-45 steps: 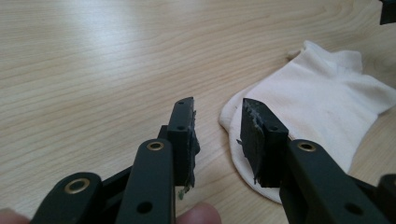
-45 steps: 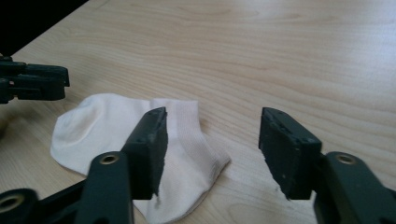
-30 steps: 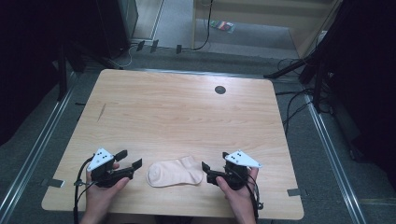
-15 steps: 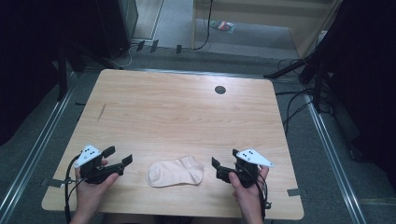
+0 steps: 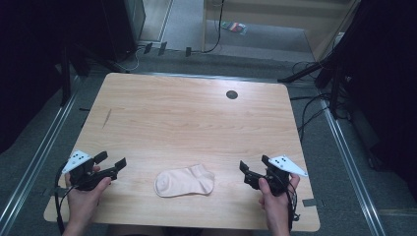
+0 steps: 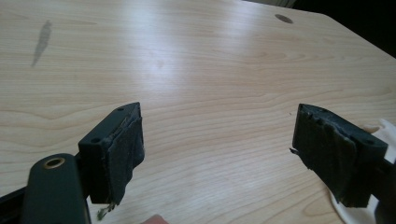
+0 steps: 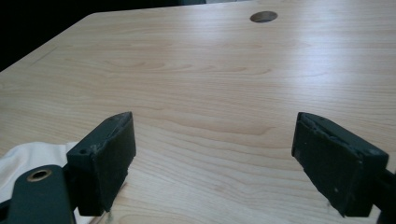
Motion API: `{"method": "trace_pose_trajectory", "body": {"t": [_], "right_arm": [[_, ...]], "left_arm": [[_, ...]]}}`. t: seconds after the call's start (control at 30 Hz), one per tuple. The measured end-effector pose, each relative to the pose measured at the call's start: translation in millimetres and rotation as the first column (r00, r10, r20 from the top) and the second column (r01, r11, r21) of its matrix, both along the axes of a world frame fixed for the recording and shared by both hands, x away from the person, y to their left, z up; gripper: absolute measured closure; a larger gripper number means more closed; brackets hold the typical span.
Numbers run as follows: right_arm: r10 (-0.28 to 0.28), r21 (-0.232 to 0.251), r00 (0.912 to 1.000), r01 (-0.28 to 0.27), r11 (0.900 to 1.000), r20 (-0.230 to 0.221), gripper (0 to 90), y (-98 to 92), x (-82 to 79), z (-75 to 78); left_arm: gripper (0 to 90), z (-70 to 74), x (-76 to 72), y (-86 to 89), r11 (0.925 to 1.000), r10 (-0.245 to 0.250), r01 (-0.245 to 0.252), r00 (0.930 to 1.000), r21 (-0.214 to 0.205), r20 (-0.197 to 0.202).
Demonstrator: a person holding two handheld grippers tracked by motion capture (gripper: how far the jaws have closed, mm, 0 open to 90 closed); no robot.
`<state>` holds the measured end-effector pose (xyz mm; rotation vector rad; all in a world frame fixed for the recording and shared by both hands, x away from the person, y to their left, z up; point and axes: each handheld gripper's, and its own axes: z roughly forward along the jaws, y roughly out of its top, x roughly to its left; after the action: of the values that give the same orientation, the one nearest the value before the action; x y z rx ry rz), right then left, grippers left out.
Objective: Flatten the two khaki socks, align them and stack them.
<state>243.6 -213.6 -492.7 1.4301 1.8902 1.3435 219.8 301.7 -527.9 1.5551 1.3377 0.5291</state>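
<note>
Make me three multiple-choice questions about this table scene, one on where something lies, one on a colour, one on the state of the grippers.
1. Where does the sock lie?
A. between the two grippers
B. beside the round hole
C. off the table

2. What colour is the sock?
A. black
B. pale cream
C. red

3. How do the left gripper and the right gripper stand?
A. both open, holding nothing
B. both shut on the sock
C. one clamps the table edge

Answers: 1 A, it lies near the front edge between them. 2 B, pale fabric. 3 A, bare wood shows between both pairs of jaws.

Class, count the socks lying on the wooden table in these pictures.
1. A pale sock lies flat near the table's front edge, between the left gripper and right gripper, touching neither.
</note>
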Motion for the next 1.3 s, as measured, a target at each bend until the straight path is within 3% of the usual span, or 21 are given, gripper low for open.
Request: {"method": "trace_pose_trajectory", "body": {"t": [0.17,0.53,0.7,0.8,0.97,1.13,1.3], "right_arm": [[-0.032,-0.008,0.9994,0.032,0.9994,0.011,13.8,-12.8,0.9,0.2],[-0.108,-0.019,0.9937,0.108,0.9939,0.03,13.9,-43.0,-0.3,-1.6],[-0.133,-0.044,0.991,0.133,0.9901,0.018,13.9,-57.8,1.8,-7.9],[-0.145,-0.031,0.9893,0.146,0.9889,0.012,13.9,-67.0,2.1,-11.2],[-0.173,-0.002,0.9846,0.173,0.9848,0.025,14.0,-81.7,3.0,-20.5],[-0.201,-0.016,0.9782,0.202,0.9792,0.051,14.2,-90.8,2.2,-32.0],[-0.219,-0.015,0.9723,0.221,0.9751,0.081,14.3,-93.8,-0.4,-42.7]], "left_arm": [[16.3,-0.5,0.6,10.0,0.9997,0.021,-0.021,0.9998,-0.008,-0.002],[14.1,-4.5,1.5,25.9,0.9994,0.029,-0.029,0.9996,0.022,-0.004],[14.1,-6.1,2.5,36.8,0.9981,0.053,-0.053,0.9986,0.031,-0.004],[14.1,-8.3,2.7,45.1,0.997,0.065,-0.065,0.9979,0.043,-0.005],[14.1,-13.6,3.6,53.4,0.9947,0.09,-0.089,0.996,0.051,0.001],[14.1,-17.1,4.1,54.7,0.9932,0.086,-0.087,0.9961,0.078,0.022],[14.1,-21.0,5.6,53.1,0.9927,0.091,-0.092,0.9956,0.077,0.024]]}}
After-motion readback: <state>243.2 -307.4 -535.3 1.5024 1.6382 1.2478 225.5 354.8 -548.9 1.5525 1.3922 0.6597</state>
